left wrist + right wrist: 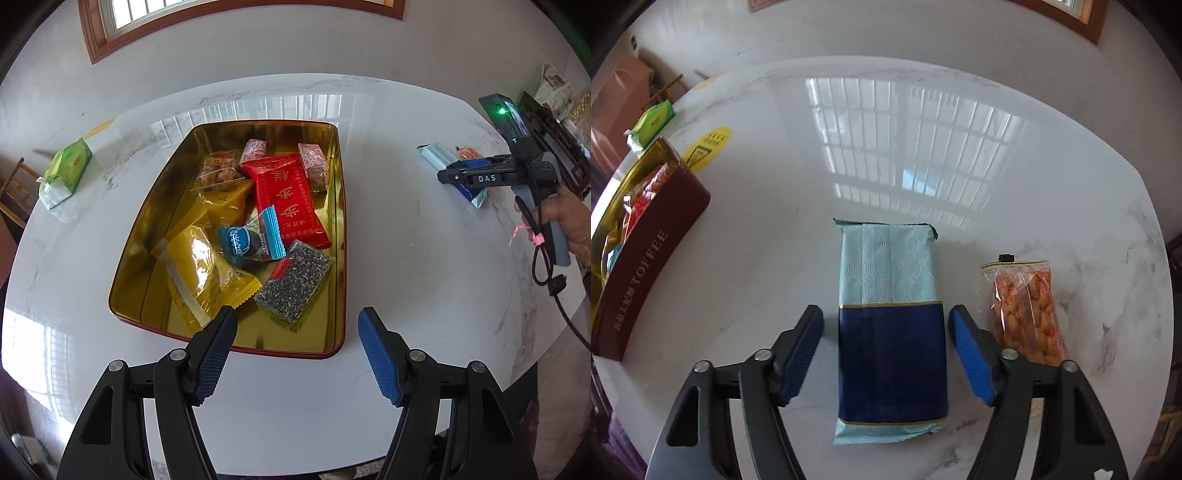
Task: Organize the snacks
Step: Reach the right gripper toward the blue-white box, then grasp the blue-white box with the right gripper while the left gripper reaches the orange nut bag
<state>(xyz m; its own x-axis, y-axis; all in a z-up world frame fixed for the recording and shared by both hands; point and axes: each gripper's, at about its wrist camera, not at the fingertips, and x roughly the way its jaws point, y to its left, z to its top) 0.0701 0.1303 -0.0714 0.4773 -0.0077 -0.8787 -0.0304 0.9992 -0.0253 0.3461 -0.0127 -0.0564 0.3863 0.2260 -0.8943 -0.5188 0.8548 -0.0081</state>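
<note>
A gold-lined tin (155, 236) with maroon sides sits on the white marble table and holds several wrapped snacks, among them a red pack (290, 201), yellow packs (207, 273) and a speckled bar (295, 282). My left gripper (297, 325) is open and empty over the tin's near edge. My right gripper (886, 325) is open, its fingers on either side of a light-blue and navy packet (890, 325) lying flat on the table. A clear bag of orange peanuts (1025, 310) lies just right of it. The right gripper (452, 177) also shows in the left wrist view.
A green tissue pack (66, 173) lies at the table's far left. The tin's "TOFFEE" side (646, 277) stands left of the right gripper. A yellow sticker (707, 147) is on the table. A wall and window are behind the table.
</note>
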